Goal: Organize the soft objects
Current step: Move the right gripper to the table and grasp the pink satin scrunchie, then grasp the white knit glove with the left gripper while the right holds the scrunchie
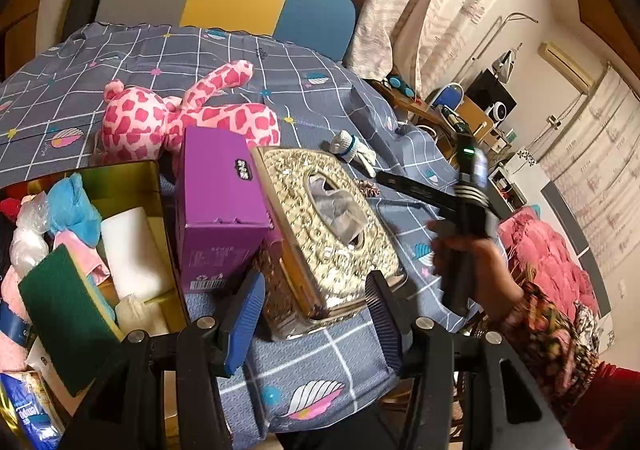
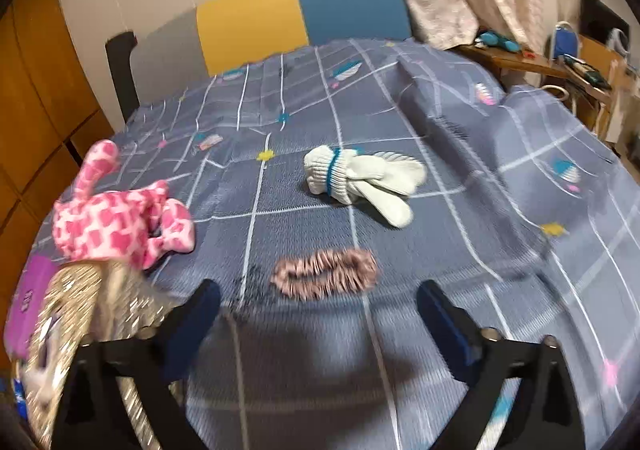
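A pink spotted plush toy [image 1: 188, 117] [image 2: 120, 226] lies on the grey checked cloth. A pair of white knitted gloves [image 2: 360, 177] [image 1: 354, 147] lies further right. A pink ruffled scrunchie [image 2: 326, 274] lies just ahead of my right gripper [image 2: 320, 314], which is open and empty above the cloth. My left gripper [image 1: 312, 302] is open and empty, its fingers either side of the near corner of a gold tissue box [image 1: 328, 230]. A gold container [image 1: 160, 209] at left holds sponges, cloths and towels.
A purple carton [image 1: 220, 209] stands between the gold container and the tissue box. The right hand and its gripper handle [image 1: 464, 234] show at right in the left wrist view. A grey, yellow and blue headboard [image 2: 280, 17] stands behind. A desk with clutter [image 2: 560, 61] is at the far right.
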`<state>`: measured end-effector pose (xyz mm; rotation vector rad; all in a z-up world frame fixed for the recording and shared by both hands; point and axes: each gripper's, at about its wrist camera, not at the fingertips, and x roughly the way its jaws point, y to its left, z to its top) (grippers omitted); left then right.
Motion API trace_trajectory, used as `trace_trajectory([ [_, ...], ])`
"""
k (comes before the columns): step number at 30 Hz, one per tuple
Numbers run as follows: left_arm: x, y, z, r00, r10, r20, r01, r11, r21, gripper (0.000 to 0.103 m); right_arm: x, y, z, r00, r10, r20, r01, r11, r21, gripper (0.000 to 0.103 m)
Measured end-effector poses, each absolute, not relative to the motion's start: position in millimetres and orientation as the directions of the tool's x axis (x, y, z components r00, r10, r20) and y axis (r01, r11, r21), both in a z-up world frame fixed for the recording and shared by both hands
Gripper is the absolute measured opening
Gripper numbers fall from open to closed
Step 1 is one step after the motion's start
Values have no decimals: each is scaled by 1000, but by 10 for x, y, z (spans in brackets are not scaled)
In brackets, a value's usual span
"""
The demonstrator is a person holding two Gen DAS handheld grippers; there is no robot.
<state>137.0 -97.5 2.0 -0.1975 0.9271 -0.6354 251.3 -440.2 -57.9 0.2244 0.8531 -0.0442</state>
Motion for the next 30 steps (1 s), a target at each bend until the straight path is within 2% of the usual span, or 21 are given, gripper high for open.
trace_trajectory([
  [4, 1433, -1012, 105, 441, -585, -680, 415, 805, -424, 53, 2837, -4371, -853, 582, 48, -812, 100, 986, 130, 101],
  [7, 1476, -1061, 191, 449, -579, -681, 423, 808, -409, 53, 2914, -4352, -988, 568, 46, -822, 69, 992, 103, 100],
  [9, 1504, -1102, 244, 454, -577, -679, 432, 809, -398, 53, 2918, -4336, -1054, 559, 41, -828, 51, 995, 84, 91],
  [11, 1536, -1167, 285, 454, -576, -680, 443, 808, -389, 53, 2917, -4362, -1115, 545, 53, -836, 45, 995, 93, 69],
  [12, 1547, -1198, 298, 453, -578, -679, 448, 806, -387, 53, 2905, -4380, -1129, 552, 58, -832, 51, 993, 103, 67],
  [13, 1565, -1236, 309, 451, -581, -678, 453, 803, -388, 53, 2878, -4413, -1115, 572, 65, -817, 56, 991, 118, 60],
  [16, 1619, -1374, 332, 435, -594, -677, 470, 791, -392, 53, 2824, -4501, -1098, 593, 103, -799, 52, 985, 165, 30],
  [24, 1717, -1837, 447, 401, -608, -686, 524, 766, -372, 53, 2517, -4662, -1013, 650, 135, -748, 31, 979, 203, 23],
  [30, 1892, -2240, 546, 368, -623, -691, 540, 748, -387, 53, 2313, -4949, -944, 713, 14, -701, 99, 988, 121, 22],
])
